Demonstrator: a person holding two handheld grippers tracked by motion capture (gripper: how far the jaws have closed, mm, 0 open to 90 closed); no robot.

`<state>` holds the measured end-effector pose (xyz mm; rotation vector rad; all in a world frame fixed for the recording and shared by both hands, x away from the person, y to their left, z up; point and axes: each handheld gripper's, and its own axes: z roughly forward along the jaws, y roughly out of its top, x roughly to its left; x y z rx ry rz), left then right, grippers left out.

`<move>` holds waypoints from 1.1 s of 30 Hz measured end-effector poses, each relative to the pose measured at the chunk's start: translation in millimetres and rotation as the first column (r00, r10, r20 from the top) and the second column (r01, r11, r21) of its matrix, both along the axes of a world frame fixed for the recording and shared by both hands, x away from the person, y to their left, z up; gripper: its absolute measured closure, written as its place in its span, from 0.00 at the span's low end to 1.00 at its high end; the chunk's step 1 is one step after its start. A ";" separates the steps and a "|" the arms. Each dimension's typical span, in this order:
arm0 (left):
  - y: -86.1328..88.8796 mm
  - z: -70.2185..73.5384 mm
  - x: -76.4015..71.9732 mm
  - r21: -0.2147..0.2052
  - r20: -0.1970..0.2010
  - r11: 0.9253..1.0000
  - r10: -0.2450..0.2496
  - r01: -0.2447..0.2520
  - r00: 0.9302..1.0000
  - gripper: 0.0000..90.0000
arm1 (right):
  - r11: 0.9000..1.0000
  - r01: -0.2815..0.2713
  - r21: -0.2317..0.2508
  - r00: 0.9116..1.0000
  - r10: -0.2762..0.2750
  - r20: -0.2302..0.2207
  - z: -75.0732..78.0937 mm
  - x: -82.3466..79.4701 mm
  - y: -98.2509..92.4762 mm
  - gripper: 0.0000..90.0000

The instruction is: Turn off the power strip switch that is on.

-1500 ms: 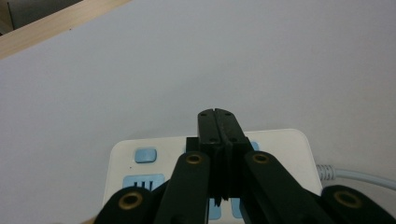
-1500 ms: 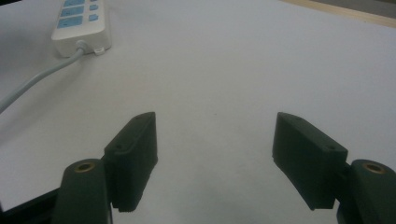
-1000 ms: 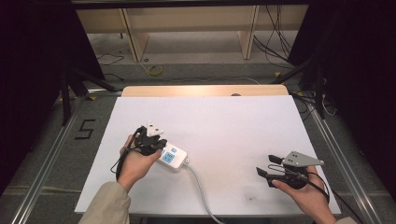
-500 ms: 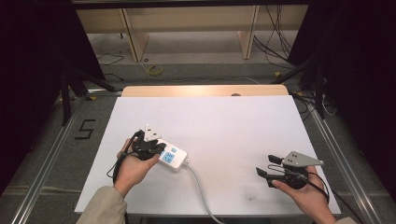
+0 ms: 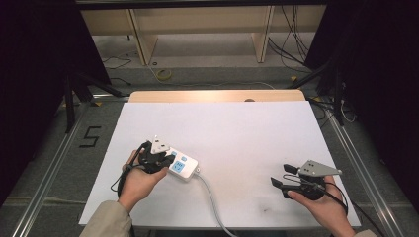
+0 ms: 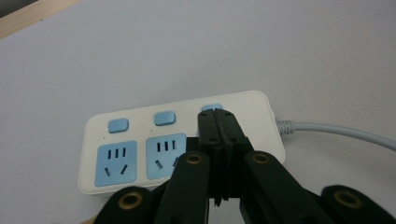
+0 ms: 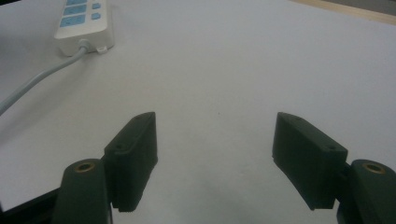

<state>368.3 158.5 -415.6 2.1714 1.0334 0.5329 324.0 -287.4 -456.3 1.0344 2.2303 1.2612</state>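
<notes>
A white power strip (image 5: pixel 184 168) with blue sockets and blue switch buttons lies on the left part of the white table (image 5: pixel 222 128). Its grey cable (image 5: pixel 210 197) runs off the near edge. My left gripper (image 5: pixel 169 162) is shut, with nothing between its jaws. In the left gripper view its joined tips (image 6: pixel 215 116) rest over the blue switch button nearest the cable end of the power strip (image 6: pixel 140 140). My right gripper (image 5: pixel 279 176) is held open at the near right, empty, well away from the strip. In the right gripper view it (image 7: pixel 215 149) hovers over bare table, with the power strip (image 7: pixel 84 21) far off.
A wooden strip (image 5: pixel 212 95) borders the table's far edge. Beyond it are wooden shelf legs and loose cables on the floor. Metal rails run along both sides of the table, and a "5" marks the floor (image 5: pixel 90 137) on the left.
The left gripper has slid slightly toward the near edge over the power strip. The right gripper has kept still.
</notes>
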 end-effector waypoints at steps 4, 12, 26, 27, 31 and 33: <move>1.9 -0.4 -4.9 -0.006 0.013 1.000 -0.008 0.008 1.000 1.00 | 1.000 -0.001 0.000 1.000 0.001 -0.001 0.0 -0.2 0.1 0.35; 11.5 -5.5 -20.1 -0.014 0.014 1.000 -0.002 0.002 1.000 1.00 | 1.000 0.004 0.002 1.000 -0.004 -0.002 0.0 -1.1 -0.2 0.35; 38.1 -9.9 -43.4 -0.014 0.034 0.999 0.042 -0.041 0.999 0.99 | 1.000 0.004 -0.002 1.000 -0.004 -0.005 0.0 -2.0 0.9 0.35; 39.6 -10.5 -44.5 -0.013 0.036 0.999 0.044 -0.044 0.998 0.98 | 1.000 0.004 -0.002 1.000 -0.004 -0.005 -0.2 -2.0 0.9 0.35; 44.3 -13.2 -49.0 -0.029 0.049 0.998 0.065 -0.063 0.997 0.98 | 1.000 0.002 0.000 1.000 -0.002 -0.005 0.0 -2.2 1.3 0.35; 45.7 -12.8 -49.8 -0.041 0.054 0.997 0.071 -0.069 0.996 0.99 | 1.000 0.001 0.000 1.000 -0.001 -0.005 0.2 -2.1 1.3 0.35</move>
